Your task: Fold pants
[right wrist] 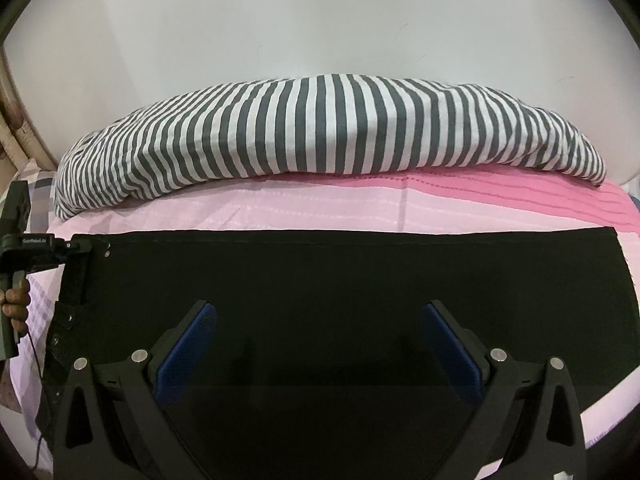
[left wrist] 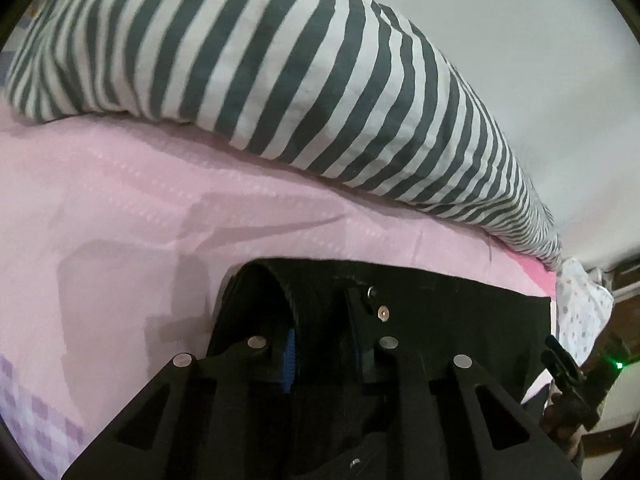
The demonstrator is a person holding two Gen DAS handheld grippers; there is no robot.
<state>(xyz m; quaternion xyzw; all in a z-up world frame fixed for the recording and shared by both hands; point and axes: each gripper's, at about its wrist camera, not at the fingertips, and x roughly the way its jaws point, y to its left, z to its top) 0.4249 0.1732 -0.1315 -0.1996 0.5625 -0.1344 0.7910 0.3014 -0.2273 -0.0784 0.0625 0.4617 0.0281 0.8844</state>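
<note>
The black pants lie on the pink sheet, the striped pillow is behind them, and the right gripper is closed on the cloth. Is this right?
Not quite. The right wrist view shows the right gripper open above the black pants. The pink sheet and striped pillow are as stated.

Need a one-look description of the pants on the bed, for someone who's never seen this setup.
Start at the pink bedsheet, with a long grey-and-white striped pillow along the wall side. In front of that pillow lies a flat rectangle of fabric: the black pants. They are the only plain black item on the bed, with small metal buttons at the left end.
</note>
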